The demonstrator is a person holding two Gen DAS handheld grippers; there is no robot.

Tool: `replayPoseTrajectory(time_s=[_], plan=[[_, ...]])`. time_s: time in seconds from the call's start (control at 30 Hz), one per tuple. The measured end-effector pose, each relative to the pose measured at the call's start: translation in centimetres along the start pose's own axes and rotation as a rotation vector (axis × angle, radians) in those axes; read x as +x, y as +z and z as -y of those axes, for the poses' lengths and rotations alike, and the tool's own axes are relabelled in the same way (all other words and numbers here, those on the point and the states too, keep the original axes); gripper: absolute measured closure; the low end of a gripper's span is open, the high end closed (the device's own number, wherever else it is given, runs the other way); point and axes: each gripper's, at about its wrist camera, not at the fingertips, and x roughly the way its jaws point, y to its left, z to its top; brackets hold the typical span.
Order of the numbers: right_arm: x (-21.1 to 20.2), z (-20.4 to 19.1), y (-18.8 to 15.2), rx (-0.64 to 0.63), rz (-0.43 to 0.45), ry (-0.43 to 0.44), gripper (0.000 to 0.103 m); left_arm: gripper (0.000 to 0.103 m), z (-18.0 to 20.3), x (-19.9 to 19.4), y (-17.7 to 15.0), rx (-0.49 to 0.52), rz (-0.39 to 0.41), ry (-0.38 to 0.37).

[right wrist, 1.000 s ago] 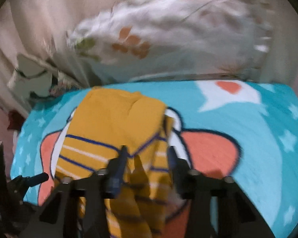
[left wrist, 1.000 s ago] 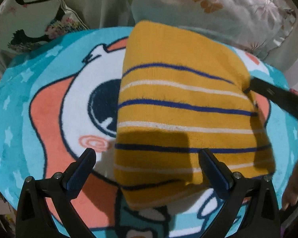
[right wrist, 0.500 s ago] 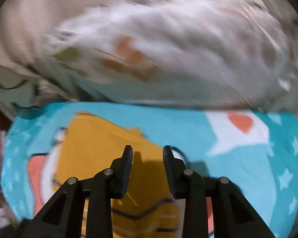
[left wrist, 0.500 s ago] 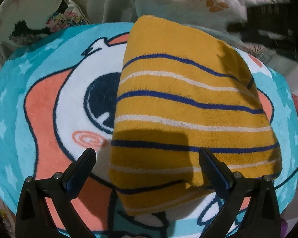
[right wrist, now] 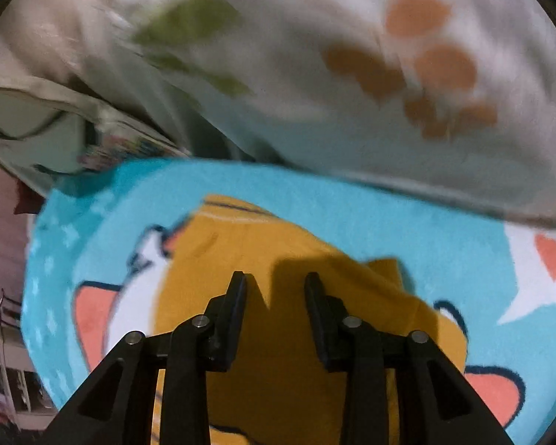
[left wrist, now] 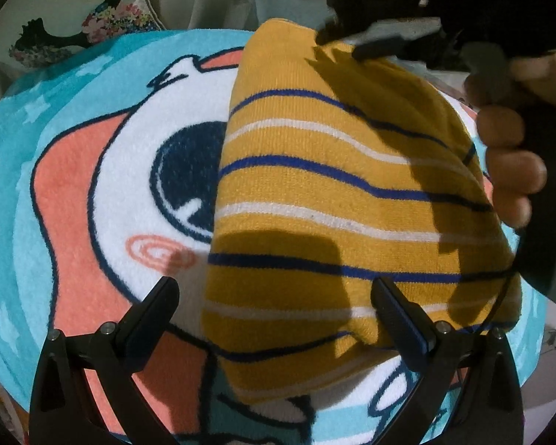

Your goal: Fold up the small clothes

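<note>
A folded yellow garment point(left wrist: 333, 200) with blue and white stripes lies on a teal cartoon blanket point(left wrist: 74, 148). My left gripper point(left wrist: 274, 300) is open and empty, just above the garment's near edge. In the left wrist view the right gripper's black body point(left wrist: 396, 33) hovers over the garment's far end, held by a hand point(left wrist: 511, 163). In the right wrist view the garment point(right wrist: 278, 333) lies below my right gripper point(right wrist: 274, 282), which is open and empty a little above it.
Floral pillows point(left wrist: 74, 29) and pale bedding point(right wrist: 352, 92) lie along the blanket's far edge. The blanket point(right wrist: 389, 230) extends left and right of the garment.
The right gripper let go of the garment's folded part and lifted, then moved over the far end. The garment now lies folded flat. The left gripper stayed in place.
</note>
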Motion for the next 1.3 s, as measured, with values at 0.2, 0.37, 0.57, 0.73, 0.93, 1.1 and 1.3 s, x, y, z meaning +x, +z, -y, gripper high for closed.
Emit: replayPoseTrajectory(time_s=[0.2, 0.37, 0.57, 0.73, 0.93, 1.1, 1.3], plan=[[2.1, -1.2, -1.1, -0.112, -0.067, -0.043, 0.055, 0.0, -0.4, 0.0, -0.3, -0.016, -0.011, -0.02], [-1.7, 0.9, -1.8, -0.002, 0.028, -0.028, 0.053, 0.0, -0.4, -0.1, -0.5, -0.01, -0.011, -0.019], [-4.8, 3.7, -6.7, 0.073, 0.028, 0.134, 0.049, 0.0, -0.3, 0.1, -0.3, -0.011, -0.019, -0.018], [-6.3, 7.4, -9.4, 0.2, 0.079, 0.06, 0.06, 0.0, 0.2, 0.1, -0.2, 0.024, -0.005, 0.015], [-8.4, 5.4, -12.6, 0.15, 0.129, 0.02, 0.056, 0.0, 0.8, 0.0, -0.1, 0.038, 0.005, 0.042], [-7.6, 7.7, -14.8, 0.232, 0.089, -0.01, 0.047, 0.0, 0.8, 0.0, -0.2, 0.038, 0.005, 0.042], [-10.8, 6.5, -18.3, 0.167, 0.122, -0.055, 0.046, 0.0, 0.6, 0.0, -0.2, 0.029, 0.002, 0.042]])
